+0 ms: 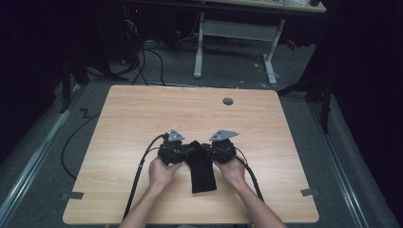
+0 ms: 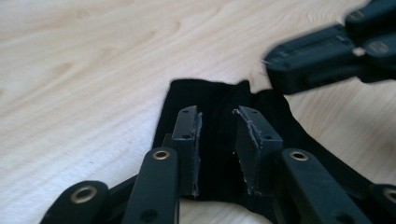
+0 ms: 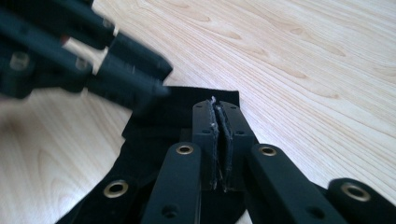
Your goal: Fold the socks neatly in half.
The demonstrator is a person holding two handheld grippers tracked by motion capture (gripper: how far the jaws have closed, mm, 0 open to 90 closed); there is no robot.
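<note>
A long black cloth (image 1: 203, 173) lies flat on the wooden table (image 1: 142, 109) near its front edge, running toward the person. Both hands hold grippers at its far end. My left gripper (image 1: 191, 149) is open, and in the left gripper view its jaws (image 2: 217, 114) straddle the cloth (image 2: 215, 95) with a clear gap. My right gripper (image 1: 203, 148) is shut; in the right gripper view its jaws (image 3: 215, 106) press together at the far edge of the cloth (image 3: 154, 123). Whether fabric is pinched between them is hidden. Each gripper's tip shows blurred in the other's view.
A grey grommet hole (image 1: 228, 101) sits near the table's far edge. Tape marks (image 1: 72, 195) (image 1: 310, 192) flag the front corners. Cables (image 1: 142, 161) trail from the grippers off the front. Beyond the table stand a white desk frame (image 1: 237, 33) and floor cables.
</note>
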